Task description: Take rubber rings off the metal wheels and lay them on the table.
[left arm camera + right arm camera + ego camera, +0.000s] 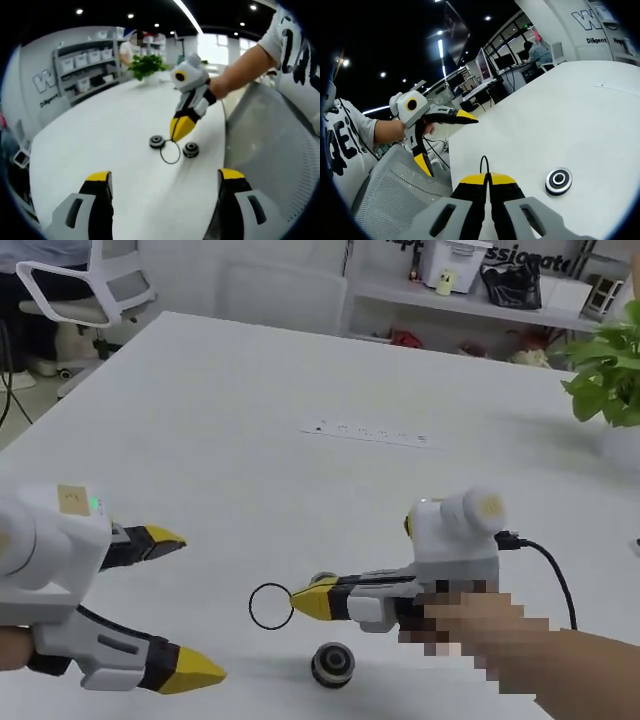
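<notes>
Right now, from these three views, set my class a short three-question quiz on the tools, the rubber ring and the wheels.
1. True or false: the left tool is shut on a wheel.
2. Choose one: the rubber ring is A) lying free on the table, B) pinched in the shut right tool, C) fitted on a wheel.
3. Fill in: the left gripper view shows ___ wheels on the table.
Key: 1 false, it is open and holds nothing; 2 B; 3 two.
</notes>
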A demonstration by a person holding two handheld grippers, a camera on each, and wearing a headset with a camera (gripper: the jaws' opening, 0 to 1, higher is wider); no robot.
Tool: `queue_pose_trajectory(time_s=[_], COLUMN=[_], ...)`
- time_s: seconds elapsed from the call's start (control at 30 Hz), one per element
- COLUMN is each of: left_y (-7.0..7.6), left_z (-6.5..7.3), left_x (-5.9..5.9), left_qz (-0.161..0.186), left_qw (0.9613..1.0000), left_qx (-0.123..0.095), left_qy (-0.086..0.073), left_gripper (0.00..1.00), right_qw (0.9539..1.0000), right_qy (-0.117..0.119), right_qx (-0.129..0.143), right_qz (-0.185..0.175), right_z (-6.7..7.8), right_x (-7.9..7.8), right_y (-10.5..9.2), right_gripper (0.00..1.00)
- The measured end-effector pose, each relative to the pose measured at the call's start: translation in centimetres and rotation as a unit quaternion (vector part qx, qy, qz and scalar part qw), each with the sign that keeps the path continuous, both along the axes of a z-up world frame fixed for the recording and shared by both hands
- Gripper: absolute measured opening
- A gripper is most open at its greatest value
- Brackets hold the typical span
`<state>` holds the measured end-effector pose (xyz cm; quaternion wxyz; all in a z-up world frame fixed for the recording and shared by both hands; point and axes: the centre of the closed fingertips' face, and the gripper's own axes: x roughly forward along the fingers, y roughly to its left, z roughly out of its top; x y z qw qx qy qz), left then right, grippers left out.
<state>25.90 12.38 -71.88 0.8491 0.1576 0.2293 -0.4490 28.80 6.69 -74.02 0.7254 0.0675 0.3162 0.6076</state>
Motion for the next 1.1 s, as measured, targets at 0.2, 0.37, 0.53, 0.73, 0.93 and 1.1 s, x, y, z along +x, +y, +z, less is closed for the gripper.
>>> queue_pose_trajectory(time_s=[0.2,0.37,0.53,0.73,0.93,1.1], left_y=[0.5,1.0,1.5,1.8,2.0,2.1], left_z=[0.1,0.2,0.4,0.5,0.4,0.1], left_x=[0.1,0.1,0.3,0.6,0.7,0.6], left_qz=[0.007,0.012,0.02,0.03,0.034,0.035], left_qw=[1.0,0.9999,0.9998,0.9995,0.9994,0.9994], left_qx=[0.001,0.003,0.002,-0.003,-0.005,-0.001], left_qy=[-0.001,-0.003,-0.005,-0.008,-0.006,-0.004], left_gripper=[0.89,0.89,0.89,0.89,0.89,0.9], right_qw=[1.0,0.9996,0.9988,0.9976,0.996,0.9949], right_qy=[0.001,0.001,0.002,-0.007,-0.007,-0.017], right_qx=[-0.004,-0.015,-0.027,-0.051,-0.07,-0.08], right_qz=[-0.009,-0.025,-0.04,-0.046,-0.054,-0.058], right_z=[-0.6,-1.5,-2.4,-3.6,-4.9,-5.2], right_x=[0.2,0.7,1.1,1.1,1.1,1.3], right_y=[0.7,1.1,1.3,1.5,1.4,1.4], right_gripper=[0.0,0.0,0.0,0.0,0.0,0.0])
